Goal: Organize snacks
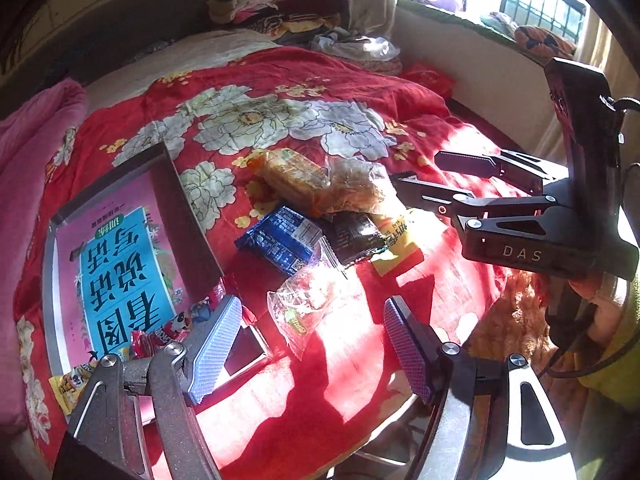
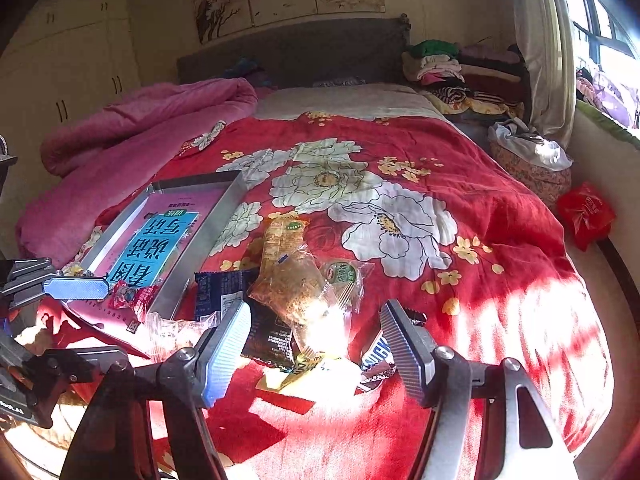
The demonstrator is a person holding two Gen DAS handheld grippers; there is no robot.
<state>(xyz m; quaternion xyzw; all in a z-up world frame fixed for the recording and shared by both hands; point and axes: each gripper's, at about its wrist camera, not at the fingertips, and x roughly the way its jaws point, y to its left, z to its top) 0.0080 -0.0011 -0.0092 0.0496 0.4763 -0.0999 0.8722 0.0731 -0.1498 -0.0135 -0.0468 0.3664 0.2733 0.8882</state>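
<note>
Both grippers are held apart and empty: the left gripper [image 1: 312,344] over a clear packet [image 1: 310,306], the right gripper [image 2: 316,344] over the sunlit near edge of the snack pile [image 2: 296,300] on the bed [image 2: 500,280]. Crinkly, overlapping wrappers could be pinched two at once, or a packet misjudged in the glare (much is washed out). To the left, the tray [image 1: 192,216] is seen holding a book [image 1: 120,272], with red packets [image 1: 160,338] at its near end.
</note>
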